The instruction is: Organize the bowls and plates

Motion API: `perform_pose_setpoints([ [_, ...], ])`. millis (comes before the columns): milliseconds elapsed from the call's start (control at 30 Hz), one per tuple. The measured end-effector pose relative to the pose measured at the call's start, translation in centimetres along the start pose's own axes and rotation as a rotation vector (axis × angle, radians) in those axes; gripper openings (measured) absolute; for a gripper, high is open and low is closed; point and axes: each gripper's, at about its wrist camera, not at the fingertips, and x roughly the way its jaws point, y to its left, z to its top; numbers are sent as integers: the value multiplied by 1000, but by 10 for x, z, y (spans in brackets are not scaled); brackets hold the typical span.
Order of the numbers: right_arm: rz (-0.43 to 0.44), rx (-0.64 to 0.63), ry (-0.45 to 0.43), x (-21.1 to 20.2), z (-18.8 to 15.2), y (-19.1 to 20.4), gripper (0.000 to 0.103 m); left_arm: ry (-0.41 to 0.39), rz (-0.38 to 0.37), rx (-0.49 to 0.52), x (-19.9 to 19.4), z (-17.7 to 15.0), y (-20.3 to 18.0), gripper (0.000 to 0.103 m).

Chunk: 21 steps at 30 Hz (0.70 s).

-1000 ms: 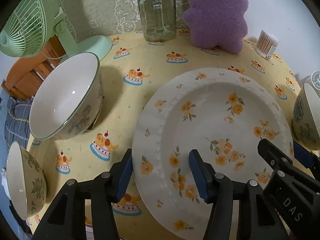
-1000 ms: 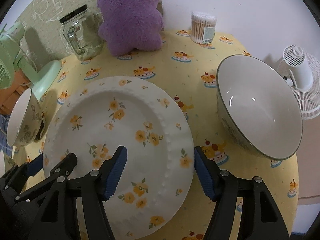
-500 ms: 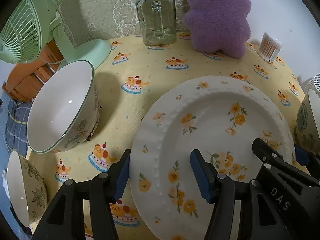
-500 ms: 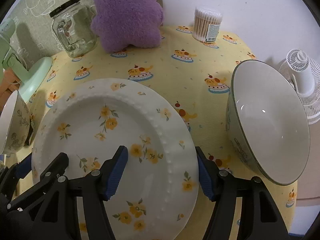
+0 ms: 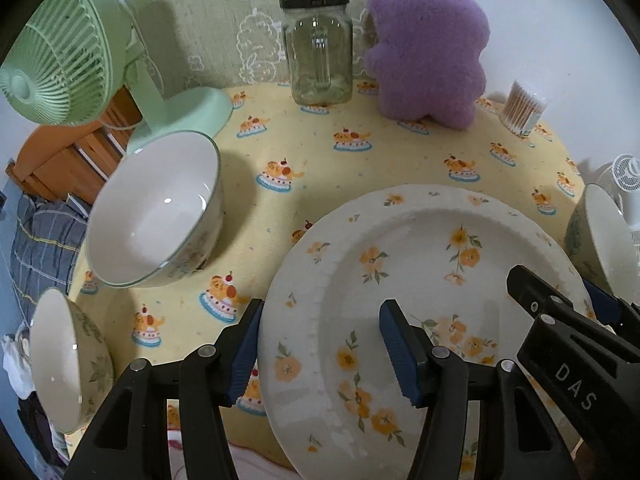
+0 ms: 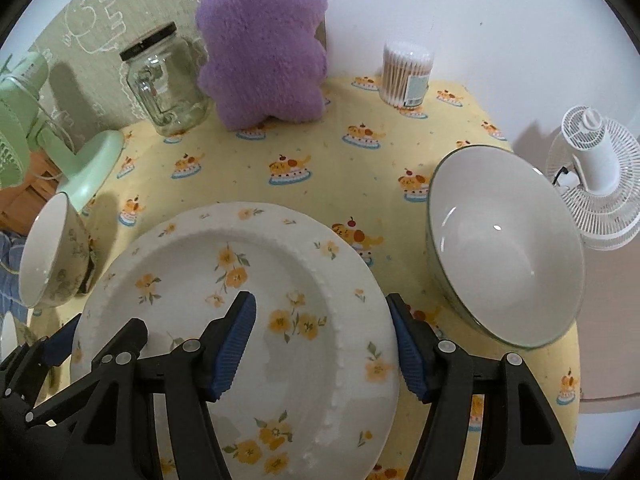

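Gripping opposite rims, the left gripper [image 5: 320,344] and right gripper [image 6: 322,338] each clamp half-wide on the floral plate [image 6: 236,320] above the tablecloth [image 6: 320,152]; uneven lifting could tip it from either pinch onto the nearby bowl [image 6: 504,248].

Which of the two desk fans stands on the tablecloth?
The green fan: its base rests on the yellow tablecloth behind the left bowl. The white fan stands beyond the cloth's edge.
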Motion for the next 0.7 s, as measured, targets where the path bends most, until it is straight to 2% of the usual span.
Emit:
perform_pose_setpoints([
  [300, -9, 1, -15, -39, -18, 0, 69, -22, -22, 22, -37, -15, 4, 59],
  [700, -60, 24, -33, -94, -67, -6, 69, -20, -75, 77, -74, -55, 7, 59],
])
